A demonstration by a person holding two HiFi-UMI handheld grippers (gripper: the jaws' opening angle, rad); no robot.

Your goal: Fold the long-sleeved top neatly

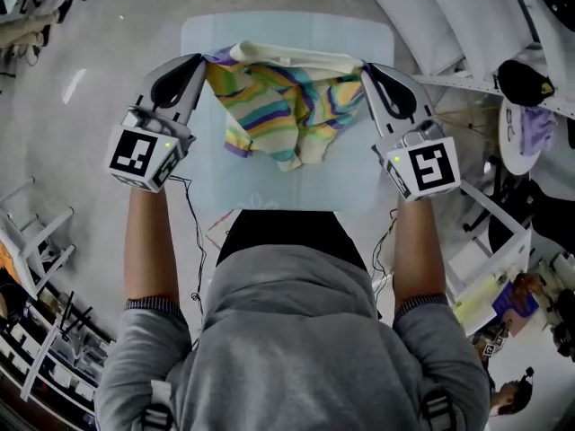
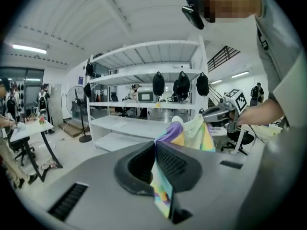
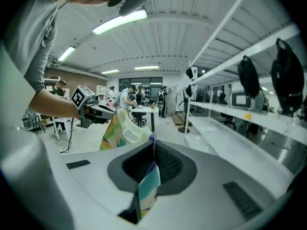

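Observation:
A striped long-sleeved top (image 1: 286,106) in yellow, teal, purple and cream hangs in the air between my two grippers, above a pale blue table (image 1: 207,182). My left gripper (image 1: 208,59) is shut on the top's left upper corner; that cloth (image 2: 160,186) shows pinched between its jaws. My right gripper (image 1: 363,68) is shut on the right upper corner, with cloth (image 3: 146,186) clamped in its jaws. The cream collar edge (image 1: 287,57) stretches between them. Both grippers point nearly level. The top's lower part hangs bunched, so its sleeves are hidden.
White shelving (image 2: 144,99) with dark bags hung on it stands beyond the table. A stand with clothing (image 1: 530,124) is at the right, racks (image 1: 36,241) at the left. Cables (image 1: 193,232) hang near the table's front edge.

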